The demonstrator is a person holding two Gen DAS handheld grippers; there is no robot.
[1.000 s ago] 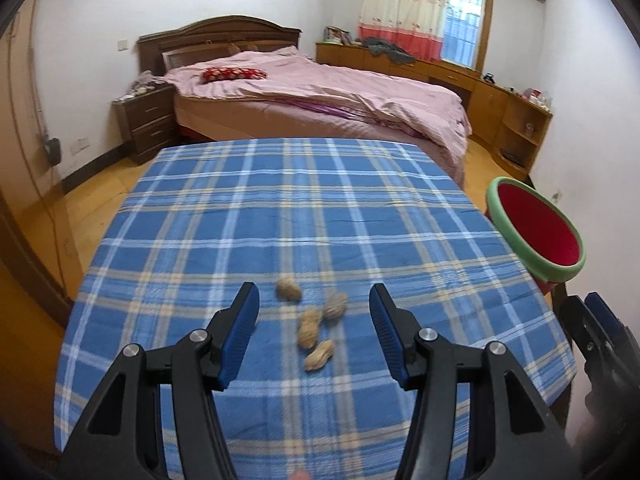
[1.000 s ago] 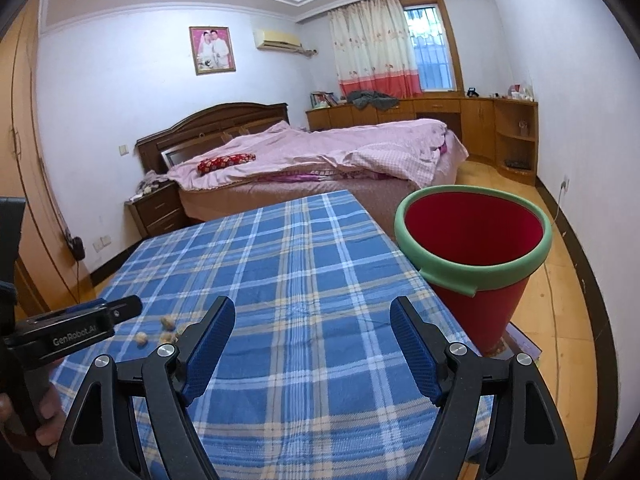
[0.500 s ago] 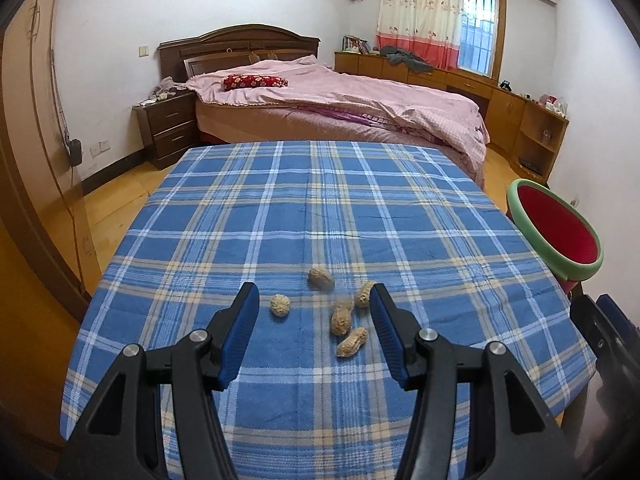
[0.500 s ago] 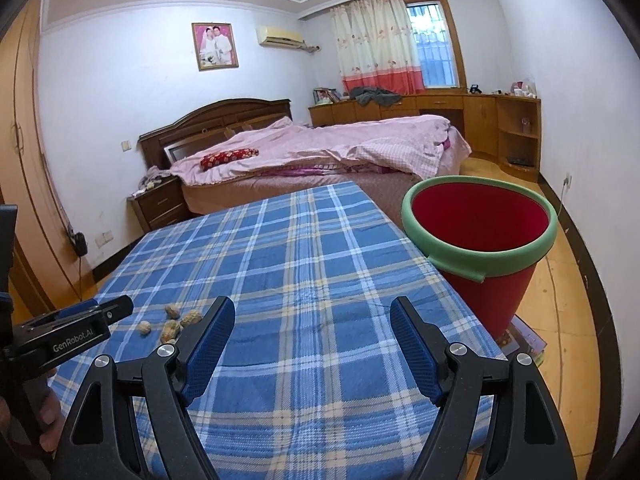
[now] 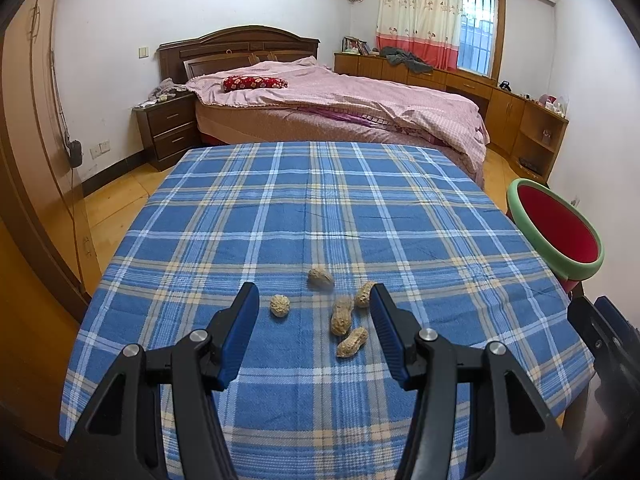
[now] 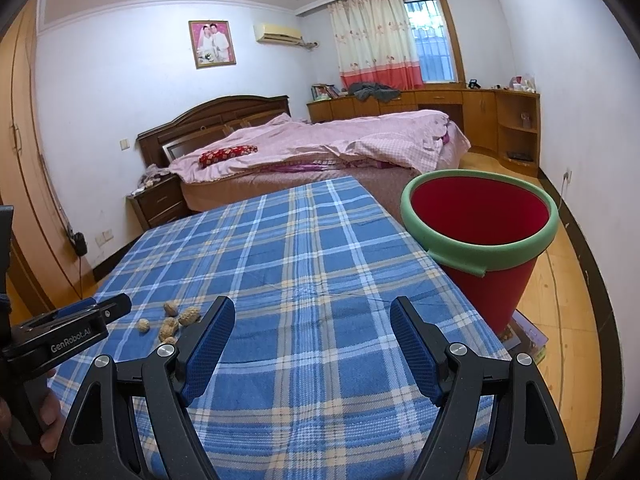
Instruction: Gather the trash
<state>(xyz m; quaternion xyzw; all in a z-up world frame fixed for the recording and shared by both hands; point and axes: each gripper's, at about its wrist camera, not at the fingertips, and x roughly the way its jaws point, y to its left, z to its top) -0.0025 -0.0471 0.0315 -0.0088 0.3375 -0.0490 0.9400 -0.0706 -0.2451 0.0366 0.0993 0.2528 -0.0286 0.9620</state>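
Though ungrasped, peanuts (image 5: 341,316) between left gripper (image 5: 314,300) fingers.

Both my wrist views are evenly lit and bright. Daylight enters through the window (image 6: 430,40) behind the curtain (image 6: 376,40); the panes read slightly overexposed. Shadows are soft, with only faint ones under the peanuts (image 5: 340,320). Focus is sharp throughout, no motion blur. Strong fisheye bending curves walls and the table (image 5: 320,208) edges, and dark vignetting fills the corners.
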